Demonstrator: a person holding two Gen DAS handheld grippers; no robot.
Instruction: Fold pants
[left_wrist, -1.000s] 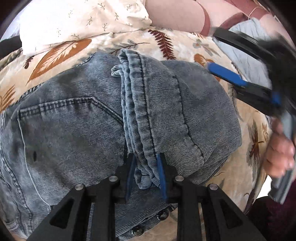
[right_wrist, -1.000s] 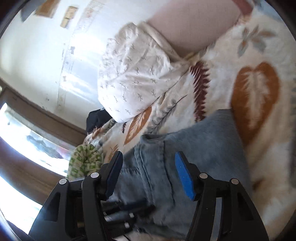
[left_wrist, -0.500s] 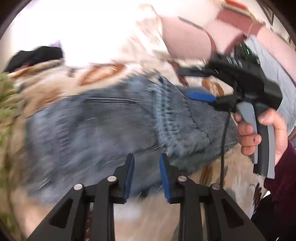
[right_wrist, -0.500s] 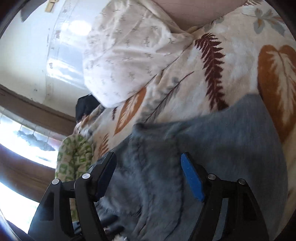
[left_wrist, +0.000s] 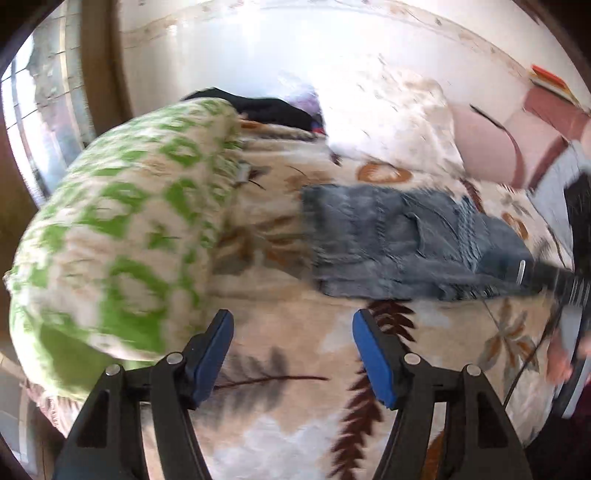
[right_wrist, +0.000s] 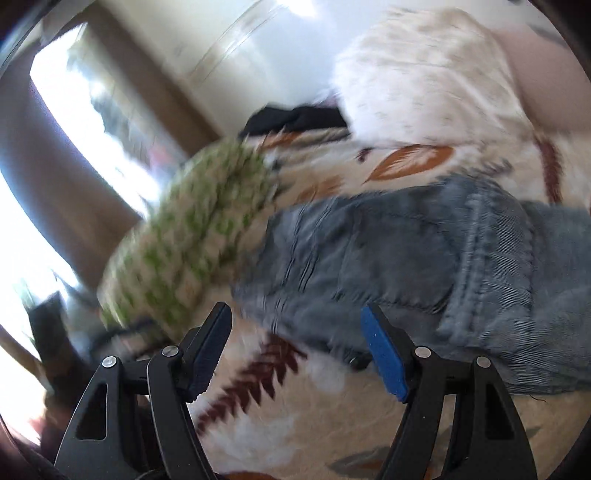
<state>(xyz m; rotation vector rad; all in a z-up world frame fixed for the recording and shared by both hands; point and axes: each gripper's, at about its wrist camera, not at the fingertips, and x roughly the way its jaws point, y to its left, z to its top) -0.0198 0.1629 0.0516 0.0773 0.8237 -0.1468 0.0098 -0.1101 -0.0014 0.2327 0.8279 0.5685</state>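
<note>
The folded grey-blue denim pants (left_wrist: 406, 243) lie in a compact bundle on the leaf-print blanket (left_wrist: 295, 424); they also show in the right wrist view (right_wrist: 424, 266). My left gripper (left_wrist: 291, 350) is open and empty, pulled back from the pants and above the blanket. My right gripper (right_wrist: 295, 347) is open and empty, close to the pants' near edge. The right gripper and the hand holding it show blurred at the right edge of the left wrist view (left_wrist: 565, 280). Both views are motion-blurred.
A green-and-white patterned pillow (left_wrist: 122, 236) lies left of the pants, also in the right wrist view (right_wrist: 199, 236). A white floral pillow (left_wrist: 388, 118) and a dark garment (left_wrist: 266, 107) lie behind. A pink headboard (left_wrist: 517, 140) is at the right; a window (right_wrist: 85, 122) at the left.
My left gripper let go of the pants' waistband fold, opened wide and drew back. My right gripper also pulled back, staying open. The pants lie folded on the blanket.
</note>
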